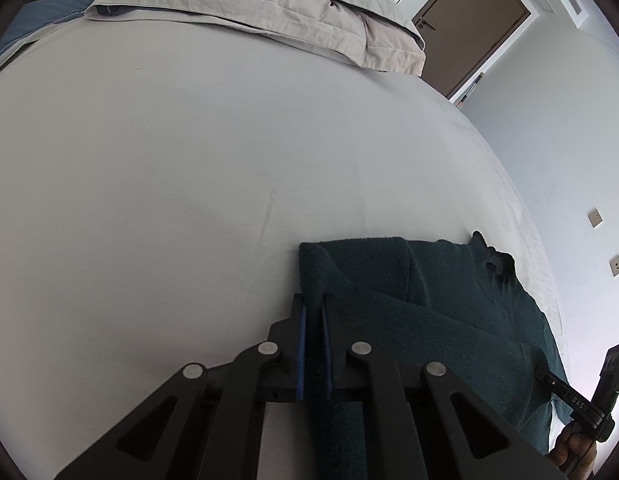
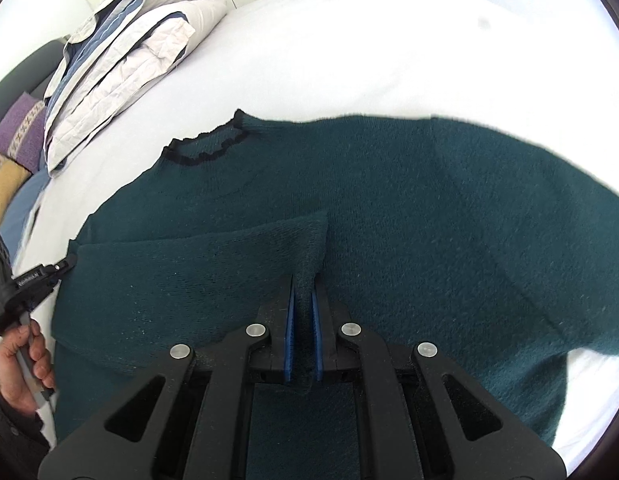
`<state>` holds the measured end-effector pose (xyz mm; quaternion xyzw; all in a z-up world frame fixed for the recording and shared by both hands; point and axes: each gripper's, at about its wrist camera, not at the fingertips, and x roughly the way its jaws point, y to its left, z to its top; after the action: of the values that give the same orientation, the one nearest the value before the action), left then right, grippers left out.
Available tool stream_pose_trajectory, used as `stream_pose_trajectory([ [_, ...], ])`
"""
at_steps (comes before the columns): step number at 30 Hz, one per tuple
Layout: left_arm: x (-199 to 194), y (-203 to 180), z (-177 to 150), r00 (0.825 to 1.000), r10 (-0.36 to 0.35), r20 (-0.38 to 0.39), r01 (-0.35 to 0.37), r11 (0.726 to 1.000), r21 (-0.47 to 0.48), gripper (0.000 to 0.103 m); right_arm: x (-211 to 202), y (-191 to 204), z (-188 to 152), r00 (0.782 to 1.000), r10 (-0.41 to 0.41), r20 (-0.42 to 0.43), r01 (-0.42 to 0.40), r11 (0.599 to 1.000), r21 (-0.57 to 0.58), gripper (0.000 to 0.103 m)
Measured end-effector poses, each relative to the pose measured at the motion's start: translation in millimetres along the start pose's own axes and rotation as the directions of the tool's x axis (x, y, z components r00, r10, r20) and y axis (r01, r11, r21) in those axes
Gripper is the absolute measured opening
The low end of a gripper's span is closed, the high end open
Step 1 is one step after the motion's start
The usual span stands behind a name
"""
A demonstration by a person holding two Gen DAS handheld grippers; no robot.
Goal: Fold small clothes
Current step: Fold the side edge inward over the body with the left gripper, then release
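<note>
Sweater [image 2: 389, 208] flat on bed [image 2: 349, 48], sleeve-fold step; left gripper [image 1: 313, 320] and right gripper [image 2: 303, 296] jaws each pinching knit fold. Next: carry fold across body together.

White bed [image 1: 149, 160] w/ folded duvet [image 1: 249, 4], brown door [image 1: 469, 24] & pale wall [image 1: 569, 140] behind.

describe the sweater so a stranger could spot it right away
Start at the white bed, with folded bedding stacked at its far end. Nearer lies the dark teal knit sweater; its wavy black neckline trim sets it apart from the pale linens.
</note>
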<state>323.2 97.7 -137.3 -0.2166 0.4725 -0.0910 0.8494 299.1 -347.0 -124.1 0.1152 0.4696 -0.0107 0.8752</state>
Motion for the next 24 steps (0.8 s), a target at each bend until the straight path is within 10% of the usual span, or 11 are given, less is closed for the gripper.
stream_pose_trajectory([
  [9, -6.3, -2.0, -5.0, 0.999, -0.003, 0.044, 0.003, 1.000, 0.019, 0.011, -26.1, 17.9, 8.4, 0.989, -0.035, 0.145, 0.051, 0.993, -0.107, 0.006],
  [15, -5.4, -3.2, -5.4, 0.999, 0.006, 0.045, -0.008, 0.999, 0.035, 0.011, 14.2, 0.3, 0.2, 0.999, -0.037, -0.008, 0.036, 0.998, -0.057, 0.006],
  [24, -14.3, -4.8, -7.0, 0.998, 0.017, 0.058, -0.019, 0.999, 0.035, 0.016, -2.9, -17.0, 3.8, 0.998, -0.005, 0.055, 0.002, 0.999, 0.048, 0.010],
])
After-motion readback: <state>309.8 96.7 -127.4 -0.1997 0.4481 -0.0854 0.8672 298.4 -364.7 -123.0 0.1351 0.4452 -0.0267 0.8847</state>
